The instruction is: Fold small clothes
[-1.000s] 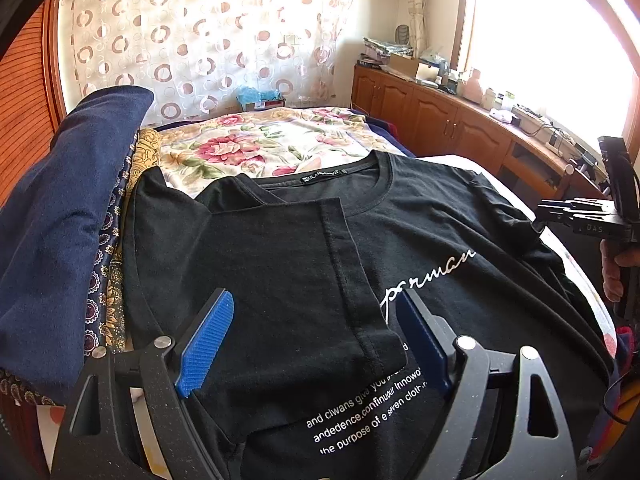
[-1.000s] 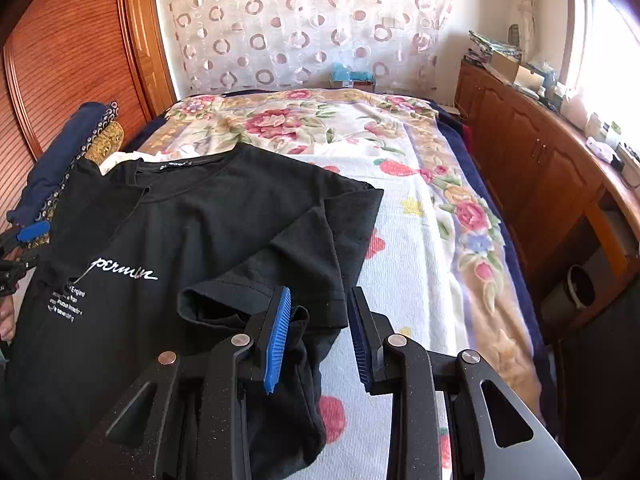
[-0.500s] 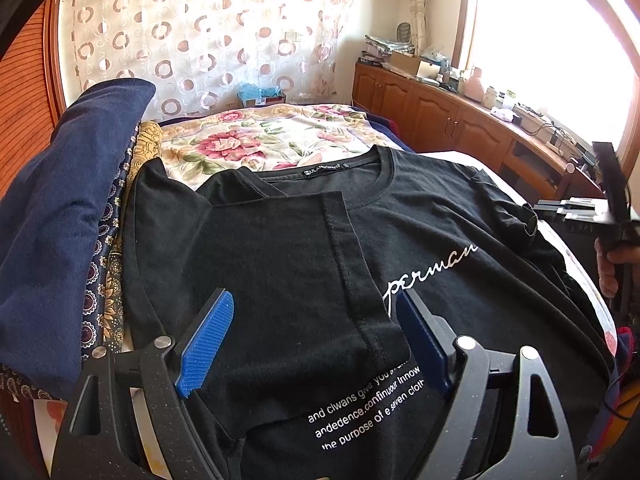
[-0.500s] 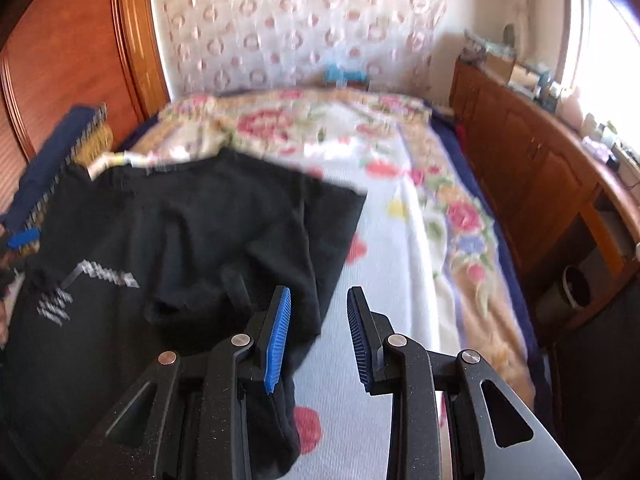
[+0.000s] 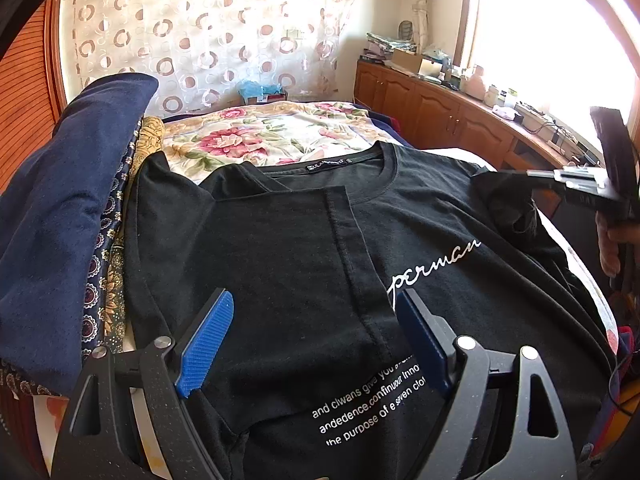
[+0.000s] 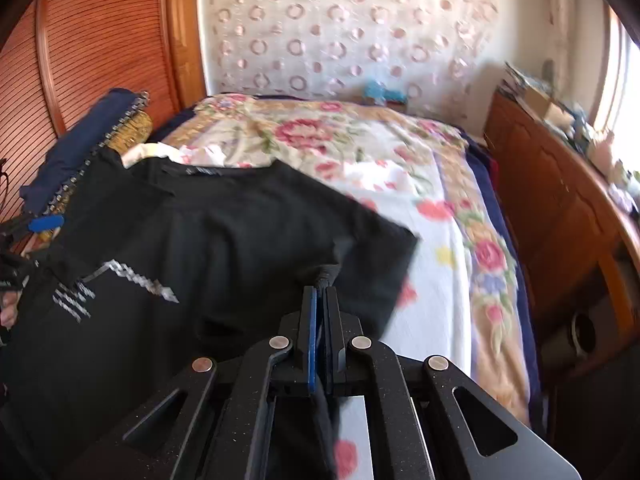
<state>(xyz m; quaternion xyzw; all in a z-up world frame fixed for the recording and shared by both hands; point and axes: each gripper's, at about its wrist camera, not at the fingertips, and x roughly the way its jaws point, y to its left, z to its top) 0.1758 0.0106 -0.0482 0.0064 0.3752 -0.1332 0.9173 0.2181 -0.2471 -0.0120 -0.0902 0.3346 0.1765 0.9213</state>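
A black T-shirt (image 5: 460, 216) with white lettering lies face up on the floral bedspread (image 5: 256, 140). Its left sleeve (image 5: 276, 264) is folded inward over the chest. My left gripper (image 5: 314, 336) stands open just above that folded sleeve, with nothing pressed between its blue pads. My right gripper (image 6: 320, 296) is shut on the right sleeve (image 6: 352, 264) of the T-shirt (image 6: 224, 232), and a fold of black cloth bunches out past its tips. In the left wrist view the right gripper (image 5: 516, 176) holds that sleeve at the right edge, with a hand (image 5: 608, 248) behind it.
A stack of navy and patterned fabric (image 5: 60, 216) lies along the left side of the bed. A wooden cabinet (image 6: 560, 216) with clutter on top runs along the right, under the window. A wooden headboard panel (image 6: 80, 60) stands at the left.
My right gripper has closed on the T-shirt's right sleeve, which was beside its open pads before. The left gripper has stayed where it was, open.
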